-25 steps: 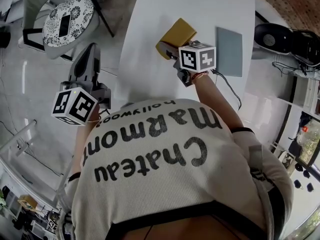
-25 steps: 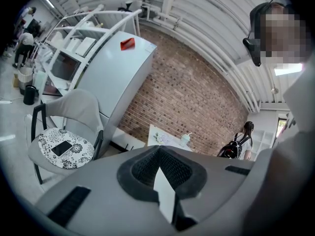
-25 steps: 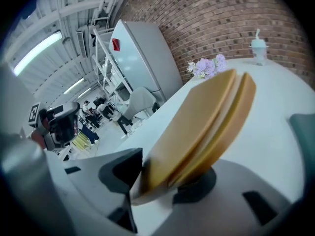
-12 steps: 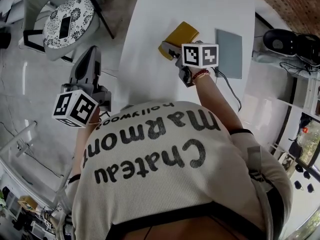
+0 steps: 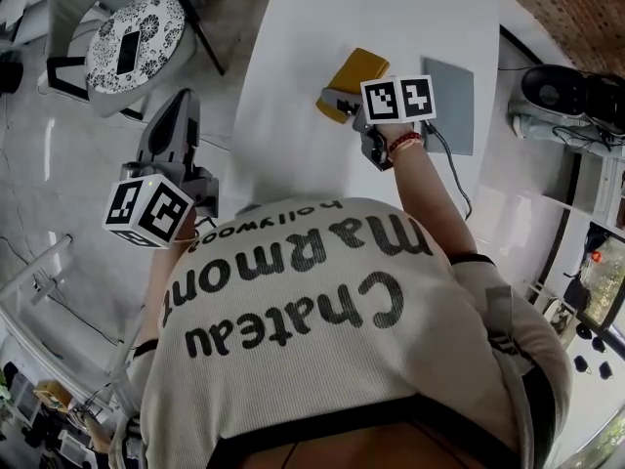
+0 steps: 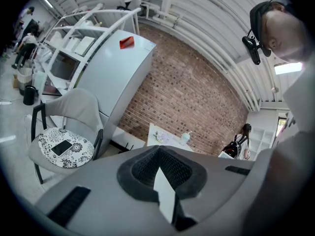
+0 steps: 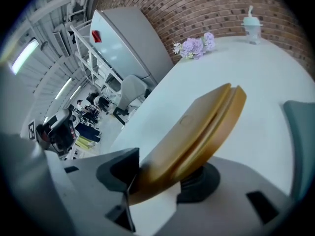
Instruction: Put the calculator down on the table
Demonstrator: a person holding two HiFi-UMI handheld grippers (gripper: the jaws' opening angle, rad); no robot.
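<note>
Right gripper (image 5: 340, 104) is over the white table (image 5: 391, 8), just in from its left edge in the head view. The mustard-yellow calculator (image 5: 354, 74) has its near end between my jaws. They stand partway apart, one pad on its upper face and the other against its underside, with the folded case slanted across the gap. Its far end points up the tabletop, and I cannot tell whether it touches the surface.

Room is good here: bare white table above the calculator and to its left, right out to the edge. To its right, near but apart, lies a grey flat pad (image 5: 451, 104).

At the far end of the table, in the right gripper view, are purple flowers (image 7: 194, 46) and a lidded cup (image 7: 251, 23) with a straw. What is in the cup I cannot see.

Left gripper (image 5: 174, 106) hangs beyond the table's left edge, over the floor, jaws closed together on nothing. In the upper left of the frame, a chair's patterned cushion (image 5: 146, 27) carries a phone (image 5: 126, 51).
</note>
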